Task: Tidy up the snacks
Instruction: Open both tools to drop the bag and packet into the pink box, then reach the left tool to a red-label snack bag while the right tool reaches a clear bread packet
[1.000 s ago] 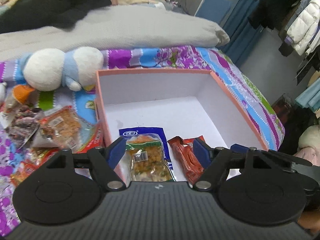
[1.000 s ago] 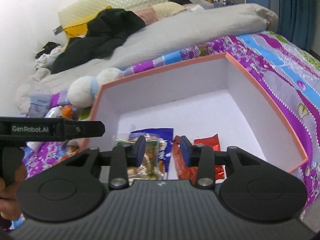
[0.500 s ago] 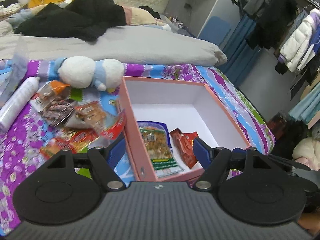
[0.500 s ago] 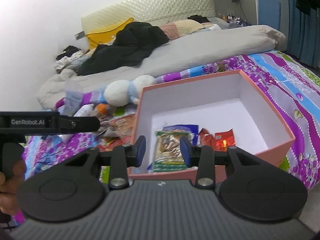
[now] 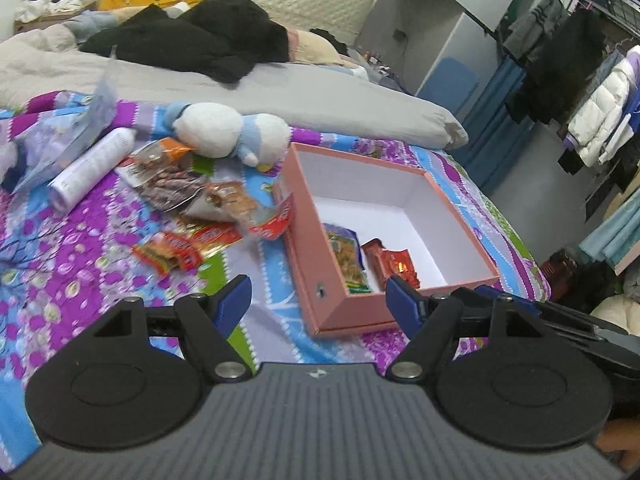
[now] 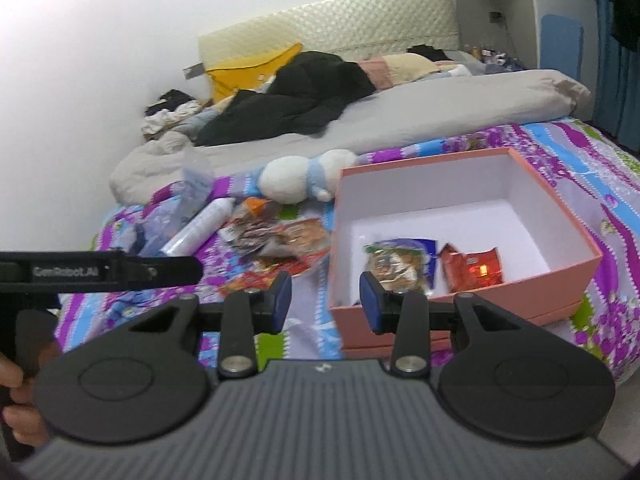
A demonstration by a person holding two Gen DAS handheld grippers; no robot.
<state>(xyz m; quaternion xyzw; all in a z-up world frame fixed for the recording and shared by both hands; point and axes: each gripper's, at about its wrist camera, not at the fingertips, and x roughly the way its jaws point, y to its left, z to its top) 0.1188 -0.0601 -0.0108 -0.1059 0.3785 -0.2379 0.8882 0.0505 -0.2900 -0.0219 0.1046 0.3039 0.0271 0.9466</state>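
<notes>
Left tool (image 5: 318,300) held above the near edge of the bed, blue pads wide apart, nothing between them. Right tool (image 6: 325,300) likewise above the bed, pads partly apart, gripping nothing. Both pointed down at a slant toward the patterned purple-and-blue bedspread (image 5: 72,256). Pink box (image 5: 404,304) with white inside sitting open on the bedspread, toward the right in both views. Inside, at the near end: clear snack pack (image 5: 347,258) with blue backing and a red snack packet (image 5: 394,263) just beside it, lying flat; rest of the box floor bare. Same two visible from the right wrist, snack pack (image 6: 396,262) left of the red one (image 6: 472,268). Loose pile of snack packets (image 5: 208,216) on the bedspread just left of the box, one red wrapper touching the box wall; small orange-red packet (image 5: 170,254) nearest the left tool. White cylindrical bottle (image 5: 90,168) lying on its side further left, clear plastic bag (image 5: 68,136) beside it. White-and-blue plush toy (image 5: 228,132) behind the pile, near the box's far left corner. Grey duvet (image 5: 280,92) and black clothing (image 5: 192,44) further back. Fingers of a hand (image 6: 18,396) at the lower left edge of the right-wrist view, on the black grip of the left tool.
</notes>
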